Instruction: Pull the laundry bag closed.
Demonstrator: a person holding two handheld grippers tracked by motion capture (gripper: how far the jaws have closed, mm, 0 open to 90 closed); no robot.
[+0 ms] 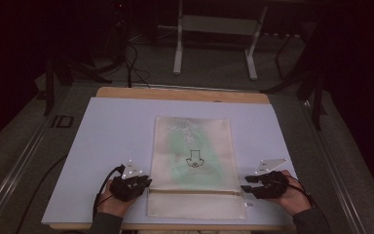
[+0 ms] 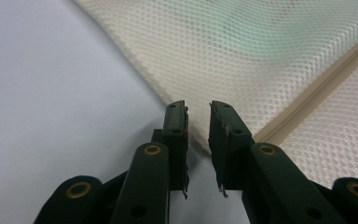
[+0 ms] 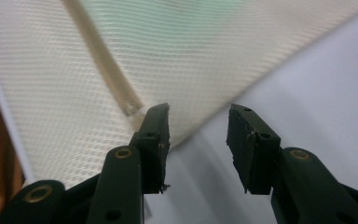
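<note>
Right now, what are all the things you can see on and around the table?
mesh bag: one, cream with a green patch inside, flat mid-table.
zip: one, beige, across the bag's near end.
sheet: one, pale lilac, covering the tabletop.
table: one, wooden, edge showing at the far side.
metal stand: one, grey, on the floor behind.
left gripper: one, black, jaws open at the bag's left edge.
right gripper: one, black, jaws open at its right edge.
</note>
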